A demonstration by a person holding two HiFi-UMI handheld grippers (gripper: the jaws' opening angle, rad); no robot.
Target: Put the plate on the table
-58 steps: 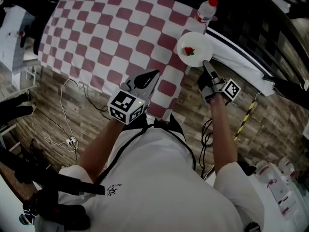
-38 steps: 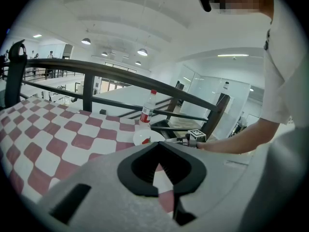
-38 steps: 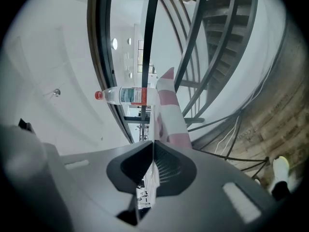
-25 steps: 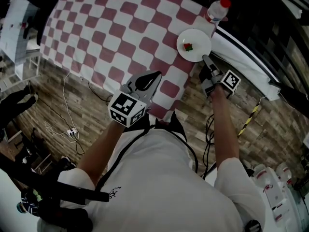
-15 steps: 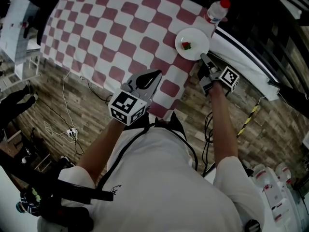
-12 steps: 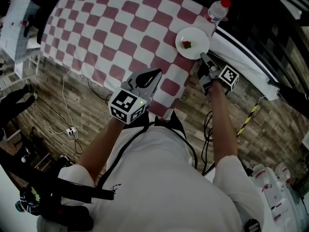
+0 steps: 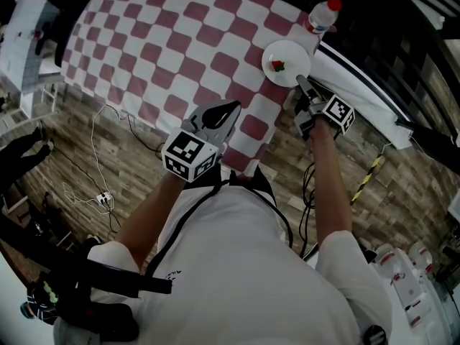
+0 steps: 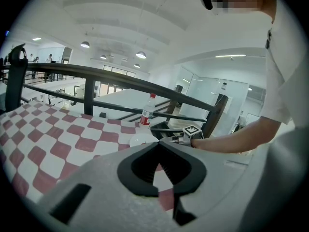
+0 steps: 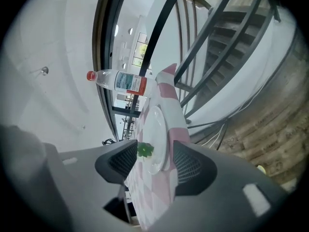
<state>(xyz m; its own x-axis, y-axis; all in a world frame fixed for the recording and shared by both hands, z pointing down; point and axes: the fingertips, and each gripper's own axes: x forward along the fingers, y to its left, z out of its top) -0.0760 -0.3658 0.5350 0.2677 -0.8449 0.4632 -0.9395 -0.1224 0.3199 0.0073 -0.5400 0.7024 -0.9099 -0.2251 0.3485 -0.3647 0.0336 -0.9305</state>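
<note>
A counter [image 7: 165, 42] covered with a red-and-white checked cloth is spread across the upper half of the head view, above a strip of wooden floor [image 7: 402, 185]. The lower centre of that view is filled by the white shirt [image 7: 237, 264] of the person, from whom both arms are stretched upward in the frame.

The left gripper [image 7: 233, 106] is held over the near edge of the cloth, at the centre of the frame. In the left gripper view its jaws [image 8: 158, 141] are seen brought together at the tips, with nothing caught between them; only the cloth is seen through the hollow behind the tips.

The right gripper [image 7: 302, 83] is pointed at the counter's right corner, in the upper right of the frame. Its jaws have just been opening and are now spread, with the near rim of the plate seen between them [image 9: 155, 151] but not pressed by either pad.

The white plate [image 7: 287, 52] is set flat on the cloth at that corner, just beyond the right gripper. A clear bottle [image 7: 320, 16] with a red cap is stood just above the plate. A small strawberry [image 7: 277, 66] is laid on the plate, left of its centre.
</note>
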